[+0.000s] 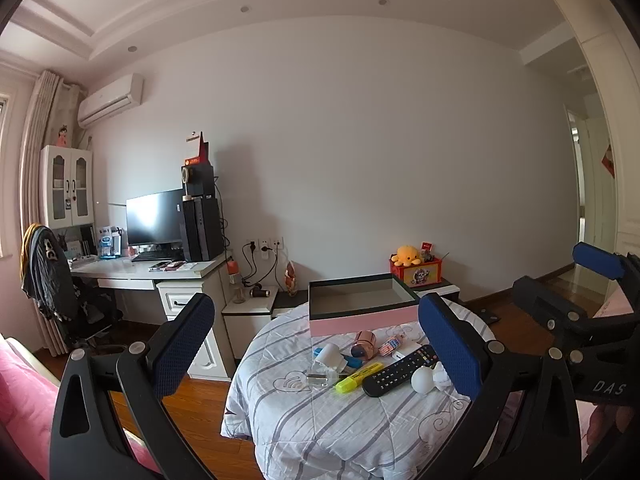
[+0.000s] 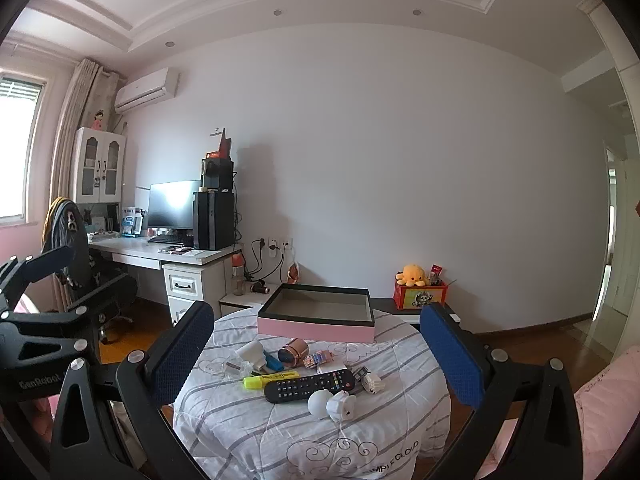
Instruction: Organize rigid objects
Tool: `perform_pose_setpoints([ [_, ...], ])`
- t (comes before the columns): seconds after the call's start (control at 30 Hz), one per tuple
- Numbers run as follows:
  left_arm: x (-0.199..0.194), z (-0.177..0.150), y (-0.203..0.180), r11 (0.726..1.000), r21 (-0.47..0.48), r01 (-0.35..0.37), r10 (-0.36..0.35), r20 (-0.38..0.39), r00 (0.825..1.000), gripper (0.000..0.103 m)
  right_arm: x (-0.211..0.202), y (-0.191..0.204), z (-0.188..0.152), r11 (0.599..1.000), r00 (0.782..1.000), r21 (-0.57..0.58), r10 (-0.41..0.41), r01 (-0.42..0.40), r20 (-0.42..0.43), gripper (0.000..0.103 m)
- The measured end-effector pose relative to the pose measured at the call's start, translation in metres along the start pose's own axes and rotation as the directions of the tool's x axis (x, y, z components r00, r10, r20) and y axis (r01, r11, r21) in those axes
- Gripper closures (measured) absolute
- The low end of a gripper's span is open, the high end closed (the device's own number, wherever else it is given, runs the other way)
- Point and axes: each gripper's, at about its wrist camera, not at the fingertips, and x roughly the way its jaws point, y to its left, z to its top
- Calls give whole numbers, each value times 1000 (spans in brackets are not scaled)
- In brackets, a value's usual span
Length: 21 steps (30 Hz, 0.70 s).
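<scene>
A round table under a striped quilt [image 1: 320, 420] [image 2: 248, 432] carries an empty pink box with a dark rim [image 1: 362, 306] [image 2: 316, 314] at its far side. In front of it lie a black remote [image 1: 400, 370] [image 2: 310, 385], a yellow highlighter [image 1: 358, 377] [image 2: 270, 380], a white round figure [image 1: 424, 380] [image 2: 332, 402], a copper cylinder [image 1: 365, 344] [image 2: 293, 351], a white and blue item [image 1: 332, 356] [image 2: 258, 356] and a small clear block [image 1: 322, 378]. My left gripper [image 1: 316, 350] is open and empty, held back from the table. My right gripper [image 2: 320, 354] is open and empty too, and shows in the left wrist view [image 1: 580, 304].
A white desk [image 1: 148, 270] with monitor and computer tower stands at the left, with a draped chair [image 1: 48, 276] beside it. A low cabinet behind the table holds a yellow plush toy on a red box [image 1: 412, 266]. Pink bedding [image 1: 24, 396] lies close by.
</scene>
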Motion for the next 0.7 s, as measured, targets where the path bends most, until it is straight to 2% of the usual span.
perform_pose_setpoints([
  [0.7,-2,-2,-1,1000,-4,-1,1,10,1000,0,0,-2,1,1000,1000,8,-4,4,6,0],
])
